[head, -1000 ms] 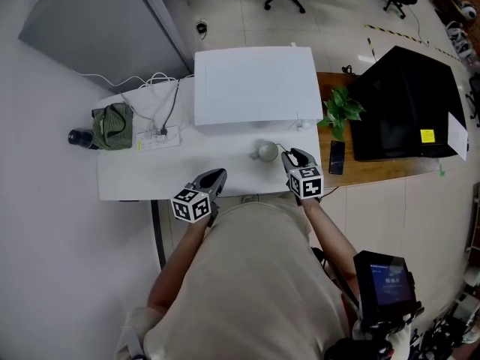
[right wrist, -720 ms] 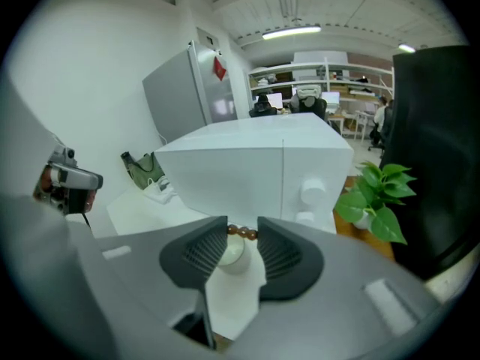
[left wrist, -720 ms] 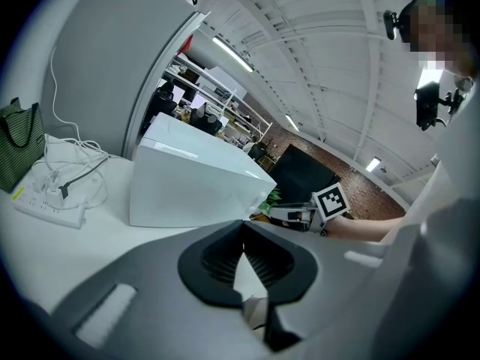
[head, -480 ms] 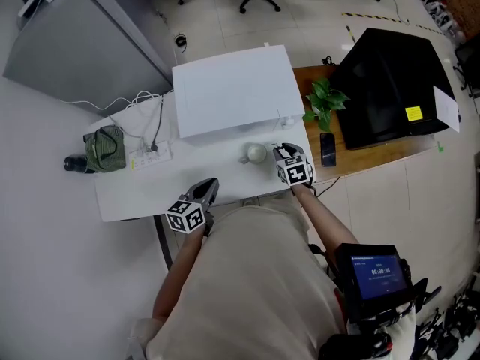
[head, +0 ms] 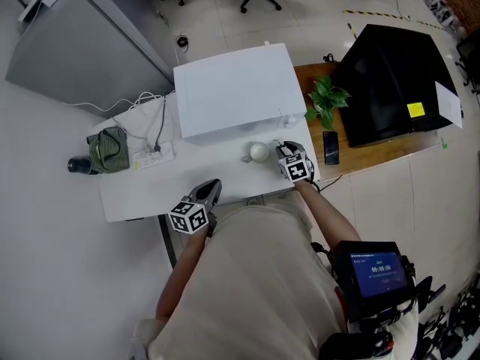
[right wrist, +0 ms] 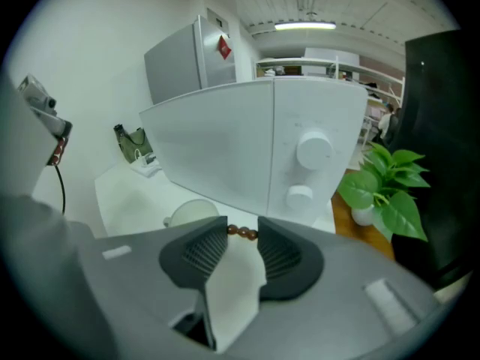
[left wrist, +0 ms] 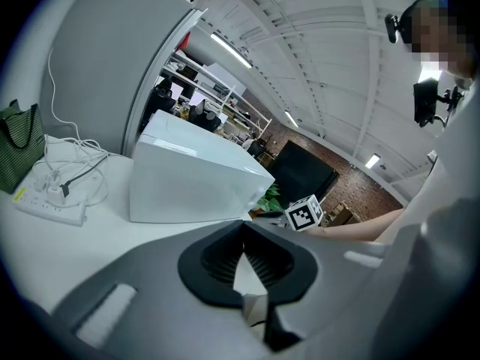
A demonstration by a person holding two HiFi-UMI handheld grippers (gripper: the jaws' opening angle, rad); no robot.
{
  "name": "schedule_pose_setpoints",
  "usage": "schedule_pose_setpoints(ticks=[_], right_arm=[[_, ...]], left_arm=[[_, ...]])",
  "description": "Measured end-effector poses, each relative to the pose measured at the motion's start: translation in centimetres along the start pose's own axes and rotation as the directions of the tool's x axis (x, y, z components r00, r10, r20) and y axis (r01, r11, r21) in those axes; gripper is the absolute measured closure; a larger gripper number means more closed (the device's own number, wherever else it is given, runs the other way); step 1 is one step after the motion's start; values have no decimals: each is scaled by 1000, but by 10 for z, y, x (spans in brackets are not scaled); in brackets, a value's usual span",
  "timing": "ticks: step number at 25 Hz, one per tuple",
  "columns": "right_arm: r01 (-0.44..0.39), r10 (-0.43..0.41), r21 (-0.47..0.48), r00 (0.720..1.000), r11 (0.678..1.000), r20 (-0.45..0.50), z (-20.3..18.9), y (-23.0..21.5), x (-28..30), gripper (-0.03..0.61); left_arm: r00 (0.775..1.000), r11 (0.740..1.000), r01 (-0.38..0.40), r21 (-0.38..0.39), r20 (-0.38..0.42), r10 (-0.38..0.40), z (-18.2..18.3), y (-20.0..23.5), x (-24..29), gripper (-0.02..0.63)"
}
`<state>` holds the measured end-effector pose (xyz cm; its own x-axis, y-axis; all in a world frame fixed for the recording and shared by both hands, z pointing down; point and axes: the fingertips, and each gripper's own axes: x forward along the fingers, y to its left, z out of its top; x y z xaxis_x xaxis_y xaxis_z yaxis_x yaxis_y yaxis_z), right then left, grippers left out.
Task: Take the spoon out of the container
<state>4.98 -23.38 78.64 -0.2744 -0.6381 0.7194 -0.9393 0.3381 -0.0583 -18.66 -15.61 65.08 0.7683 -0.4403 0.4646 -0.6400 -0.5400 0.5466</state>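
Left gripper (left wrist: 243, 235) keeps its ribbed black jaws together, empty; right gripper (head: 286, 151) holds its own apart, the spoon's (right wrist: 242, 232) brown beaded handle at their tips, beside the round white container (head: 259, 152). Neither has shifted since a moment earlier.

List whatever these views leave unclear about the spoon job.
- Container inside: too small in head view; its wall and a jaw block it in right gripper view.
- Brown beads between right gripper tips: clamped or just behind, unclear.
- Spoon's bowl: seen nowhere.
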Motion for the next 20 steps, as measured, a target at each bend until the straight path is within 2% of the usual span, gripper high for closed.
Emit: schedule_pose_setpoints(ticks=[7,16,20], right_arm=[[10,-11,-16,998,1000,-61,-35,-1,12,454],[-10,8,-9,980,1000,-200,-80,6,35,454],[-23,10,-53,972,998,-233,-82,9,41,453]], left_arm=[[1000,1000,-22,-13,10,22,-2,8,-6,614],[999,999,-41,-18,7,41,-4,10,-13,614],[999,999,-48,-21,5,48,-5,9,-16,614]])
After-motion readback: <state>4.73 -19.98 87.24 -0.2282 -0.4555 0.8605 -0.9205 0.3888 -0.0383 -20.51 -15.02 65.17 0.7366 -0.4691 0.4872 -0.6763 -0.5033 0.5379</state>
